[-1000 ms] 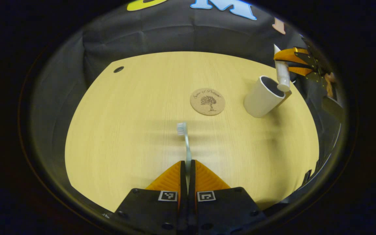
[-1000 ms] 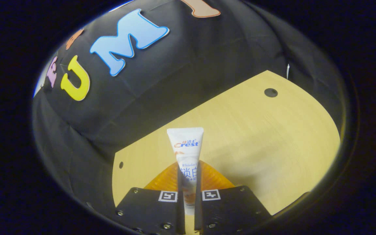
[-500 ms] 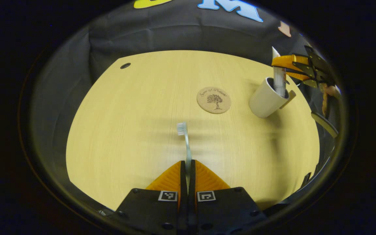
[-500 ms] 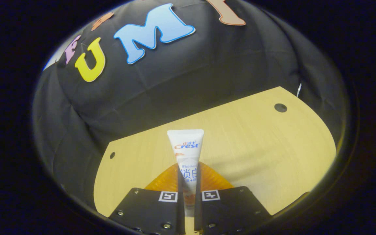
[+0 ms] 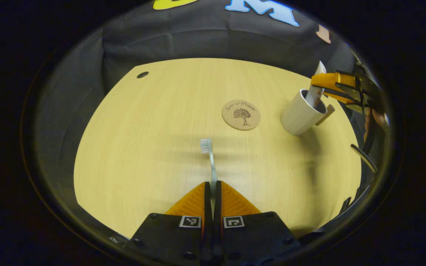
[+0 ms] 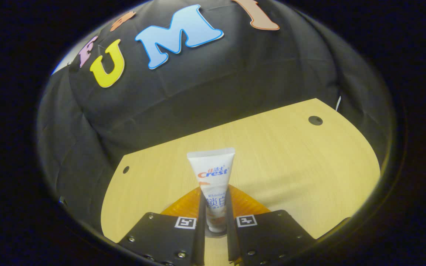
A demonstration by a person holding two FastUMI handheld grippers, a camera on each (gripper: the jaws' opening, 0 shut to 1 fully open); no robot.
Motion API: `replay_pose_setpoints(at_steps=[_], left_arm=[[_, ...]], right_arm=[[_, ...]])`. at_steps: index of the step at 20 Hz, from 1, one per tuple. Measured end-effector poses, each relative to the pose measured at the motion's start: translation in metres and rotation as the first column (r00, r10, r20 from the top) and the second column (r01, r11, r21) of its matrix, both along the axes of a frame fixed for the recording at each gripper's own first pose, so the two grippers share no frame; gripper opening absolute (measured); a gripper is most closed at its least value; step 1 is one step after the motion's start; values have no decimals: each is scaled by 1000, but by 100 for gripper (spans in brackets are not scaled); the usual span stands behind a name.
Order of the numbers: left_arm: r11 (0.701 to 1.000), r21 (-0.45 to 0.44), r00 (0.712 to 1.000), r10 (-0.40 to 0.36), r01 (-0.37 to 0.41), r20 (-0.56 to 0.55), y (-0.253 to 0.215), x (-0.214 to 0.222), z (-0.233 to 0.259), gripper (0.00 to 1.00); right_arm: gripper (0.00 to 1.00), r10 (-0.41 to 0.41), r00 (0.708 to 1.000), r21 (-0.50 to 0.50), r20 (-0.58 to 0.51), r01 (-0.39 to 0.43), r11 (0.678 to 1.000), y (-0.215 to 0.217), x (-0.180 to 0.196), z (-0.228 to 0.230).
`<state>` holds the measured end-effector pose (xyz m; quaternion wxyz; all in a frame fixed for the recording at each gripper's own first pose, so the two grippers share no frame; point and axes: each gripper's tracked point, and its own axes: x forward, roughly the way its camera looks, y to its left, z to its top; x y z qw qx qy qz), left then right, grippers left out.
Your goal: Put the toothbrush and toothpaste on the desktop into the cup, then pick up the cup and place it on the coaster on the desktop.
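— While the left claw (image 5: 212,184) pinches the toothbrush (image 5: 208,157) above the worktop (image 5: 142,147), where's the toothpaste (image 6: 213,184)?
— Standing in the cup (image 5: 300,116), beside the coaster (image 5: 241,115). The right claw (image 6: 215,207) has parted slightly; whether its fingers touch the tube, I can't tell.

White cup (image 5: 298,117), tan tree-printed coaster (image 5: 241,115), pale wood-grain desktop (image 5: 154,140), orange claw (image 5: 212,192).
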<state>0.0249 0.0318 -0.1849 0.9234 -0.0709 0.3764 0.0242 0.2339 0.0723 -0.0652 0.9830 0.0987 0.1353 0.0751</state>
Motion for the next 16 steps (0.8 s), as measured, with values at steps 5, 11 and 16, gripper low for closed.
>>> replay_pose_setpoints(at_steps=[5,11,16], left_arm=[[1000,-14,1000,-12,12,23,8,10,27,8],[1000,-18,998,-23,25,64,-12,21,28,8],[999,-2,988,-48,49,144,-8,16,54,8]], right_arm=[[61,47,999,-9,-25,-47,999,5,-24,-14],[93,46,999,-20,-3,-46,999,0,-42,-8],[93,34,999,16,23,-34,999,-13,-59,2]])
